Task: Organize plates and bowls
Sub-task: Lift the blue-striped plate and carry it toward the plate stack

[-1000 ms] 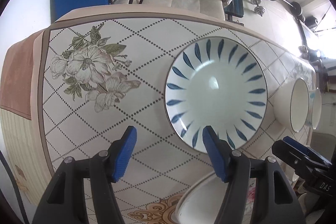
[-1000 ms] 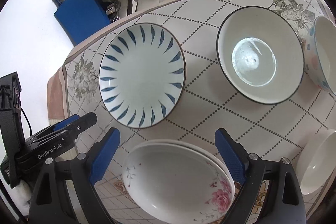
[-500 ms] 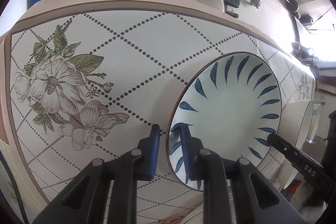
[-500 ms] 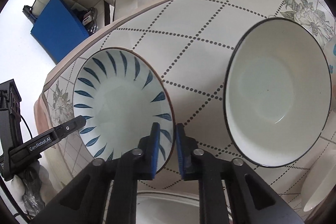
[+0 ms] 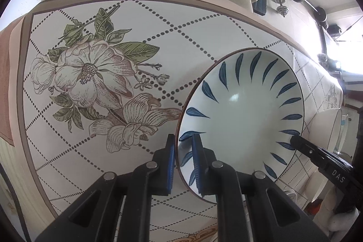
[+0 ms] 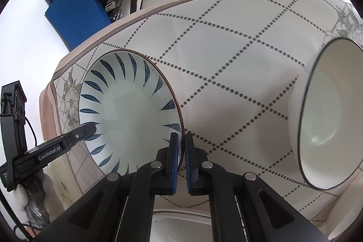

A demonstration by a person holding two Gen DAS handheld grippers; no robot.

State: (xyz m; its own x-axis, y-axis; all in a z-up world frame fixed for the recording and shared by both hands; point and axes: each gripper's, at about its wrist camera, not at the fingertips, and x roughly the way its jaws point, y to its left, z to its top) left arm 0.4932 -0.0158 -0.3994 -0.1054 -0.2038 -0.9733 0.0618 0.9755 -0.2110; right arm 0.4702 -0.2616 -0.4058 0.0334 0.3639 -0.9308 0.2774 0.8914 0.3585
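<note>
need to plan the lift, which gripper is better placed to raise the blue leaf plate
Neither alone: left gripper and right gripper each pinch opposite rims of the blue leaf plate, so probably lift with both together.

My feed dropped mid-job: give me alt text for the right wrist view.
The right tongs are clamped on the near rim of the blue-leaf plate, on a diamond-patterned tablecloth. The left tongs grip its opposite rim; a white bowl sits to the right.
</note>
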